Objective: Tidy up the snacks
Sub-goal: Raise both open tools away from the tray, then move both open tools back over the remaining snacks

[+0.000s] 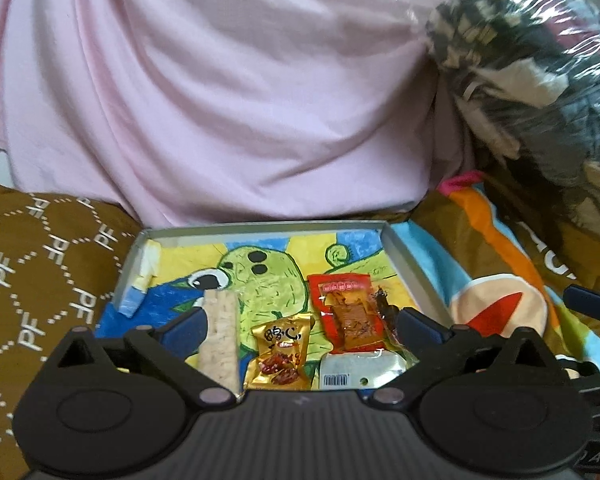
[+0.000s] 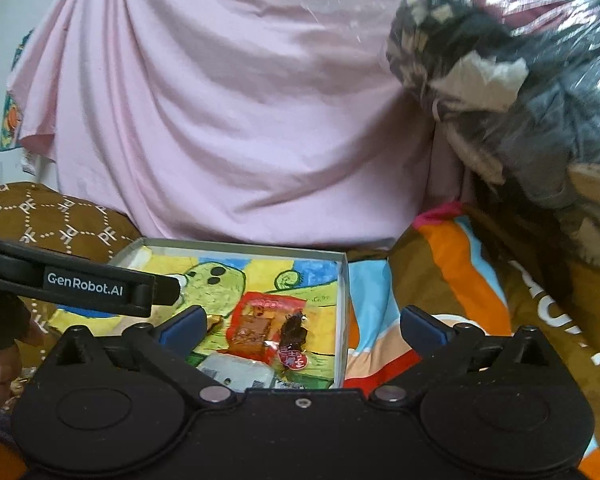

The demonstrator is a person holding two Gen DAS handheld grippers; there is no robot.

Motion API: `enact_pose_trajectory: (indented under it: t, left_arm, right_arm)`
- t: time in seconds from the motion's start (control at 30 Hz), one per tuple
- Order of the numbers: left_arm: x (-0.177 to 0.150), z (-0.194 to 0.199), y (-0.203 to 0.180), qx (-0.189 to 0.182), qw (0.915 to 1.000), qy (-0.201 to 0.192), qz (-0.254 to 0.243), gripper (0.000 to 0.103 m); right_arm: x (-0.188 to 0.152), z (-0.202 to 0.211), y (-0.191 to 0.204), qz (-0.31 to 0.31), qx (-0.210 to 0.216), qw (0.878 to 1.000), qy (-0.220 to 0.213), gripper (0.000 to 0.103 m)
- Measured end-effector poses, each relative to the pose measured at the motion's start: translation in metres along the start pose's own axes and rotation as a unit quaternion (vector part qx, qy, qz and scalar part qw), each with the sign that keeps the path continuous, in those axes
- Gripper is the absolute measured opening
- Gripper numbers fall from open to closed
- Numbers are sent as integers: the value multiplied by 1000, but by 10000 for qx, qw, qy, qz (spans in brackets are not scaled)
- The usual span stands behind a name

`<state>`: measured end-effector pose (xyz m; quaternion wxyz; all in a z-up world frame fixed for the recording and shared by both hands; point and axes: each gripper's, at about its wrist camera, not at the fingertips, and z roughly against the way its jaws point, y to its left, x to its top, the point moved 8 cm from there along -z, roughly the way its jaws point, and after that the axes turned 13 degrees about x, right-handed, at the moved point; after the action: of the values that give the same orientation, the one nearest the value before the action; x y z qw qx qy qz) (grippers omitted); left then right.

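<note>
Both grippers, left (image 1: pixel 300 324) and right (image 2: pixel 302 324), hung apart and empty over the tray (image 1: pixel 260 229); snacks looked placed, next move likely straightening the rice bar (image 1: pixel 219 340).

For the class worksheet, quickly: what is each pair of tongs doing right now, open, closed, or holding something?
Left tongs: open, holding nothing, over the snacks in the tray.
Right tongs: open, holding nothing, over the tray's right edge.
</note>
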<state>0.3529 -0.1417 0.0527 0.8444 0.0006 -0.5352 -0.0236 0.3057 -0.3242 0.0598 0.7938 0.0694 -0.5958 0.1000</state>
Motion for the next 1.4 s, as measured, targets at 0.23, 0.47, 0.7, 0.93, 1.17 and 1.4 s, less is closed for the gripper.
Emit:
enact_pose_trajectory:
  t: [0.23,0.47,0.7,0.93,1.17,1.4]
  left_arm:
    - [-6,53,11,93,9997,-205,-132,103]
    - [-25,94,19,150,9996,-158,-177,103]
    - [-52,122,28,249,9994,27,-250,103]
    - [-81,141,38,379,9982,269,-381,103]
    - [-112,153,44,386,9964,521,-547,103]
    - [-138,152,45,423,9936,794,-691,103]
  right_arm:
    - [3,50,24,-12,16,10000,-80,102]
    - [-4,90,42,-133,0,9999,-74,102]
    - [-23,123,52,-367,-74,9993,61,102]
    - [-44,145,64,-490,-130,9983,285,102]
    - [-65,159,78,-554,-100,9973,478,102]
    - [-91,159,88,-498,21,9954,813,102]
